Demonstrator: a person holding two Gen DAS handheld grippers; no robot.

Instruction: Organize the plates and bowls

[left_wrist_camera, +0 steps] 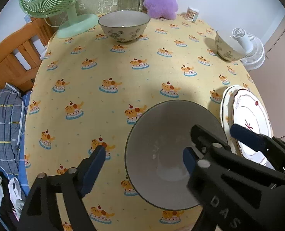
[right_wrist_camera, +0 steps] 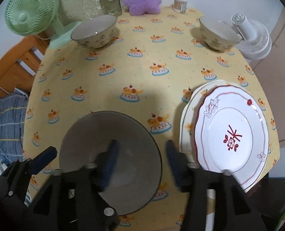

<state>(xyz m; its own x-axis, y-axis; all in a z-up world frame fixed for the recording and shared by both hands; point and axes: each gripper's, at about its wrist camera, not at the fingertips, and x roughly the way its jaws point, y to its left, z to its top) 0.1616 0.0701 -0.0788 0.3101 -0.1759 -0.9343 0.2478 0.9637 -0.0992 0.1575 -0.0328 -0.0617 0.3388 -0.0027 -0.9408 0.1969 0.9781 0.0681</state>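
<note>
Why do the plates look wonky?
The top plate sits off-centre on the plate below, so the stack looks askew. Nothing is spilled or visibly broken, and the three bowls stand upright.

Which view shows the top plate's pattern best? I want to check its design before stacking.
The right wrist view: the top plate faces the camera almost whole, showing its red centre motif and rim flowers. In the left wrist view the top plate sits squeezed at the edge, partly hidden behind a gripper finger.

Clothed table (right_wrist_camera: 146, 73), three bowls (right_wrist_camera: 111, 157), stacked plates (right_wrist_camera: 231, 132), fans (right_wrist_camera: 32, 17)
</note>
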